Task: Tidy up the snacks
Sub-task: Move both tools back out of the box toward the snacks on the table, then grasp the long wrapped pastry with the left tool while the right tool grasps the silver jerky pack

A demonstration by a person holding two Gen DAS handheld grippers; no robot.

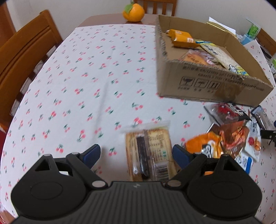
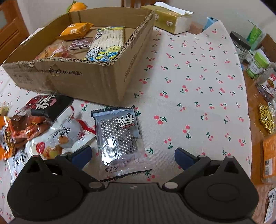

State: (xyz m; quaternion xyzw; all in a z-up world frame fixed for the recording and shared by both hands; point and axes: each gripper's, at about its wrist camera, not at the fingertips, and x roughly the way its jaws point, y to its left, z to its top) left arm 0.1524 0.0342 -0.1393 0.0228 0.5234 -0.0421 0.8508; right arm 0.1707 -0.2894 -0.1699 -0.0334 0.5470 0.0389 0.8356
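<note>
- Left wrist view, far left: a wooden chair [image 1: 25, 56] stands against the table, which wears a white cloth printed with red cherries [image 1: 82, 82]
- At the far end of the table sits a round orange fruit with a green leaf [image 1: 133, 12]
- The left gripper [image 1: 136, 152] has its blue-padded jaws spread wide and holds nothing; between them, touching neither pad, lies a clear-wrapped tan cake slice with a dark chocolate band and a barcode label [image 1: 149, 155], flat on the cloth
- To its right is a loose heap of snacks: a crinkled orange bag [image 1: 203, 146], a brown-red foil packet [image 1: 232, 136] and a black-and-red packet [image 1: 226, 112]
- Above the heap stands a shallow open brown cardboard box with ragged cut edges [image 1: 215, 86], holding an orange packet [image 1: 182, 37] and a pale packet with a cartoon fish [image 1: 226, 58]
- Right wrist view, left side: a white pouch with red trim [image 2: 65, 134] lies beside the same heap
- The right gripper [image 2: 132, 156] is likewise wide open and empty; a silver-grey dotted foil packet with a black zigzag border and bold black characters [image 2: 119, 137] lies flat between its jaws, nearer the left pad, in front of the box
- Far right: a yellow tissue pack [image 2: 170, 20] and jars [image 2: 241, 48] near the table edge
</note>
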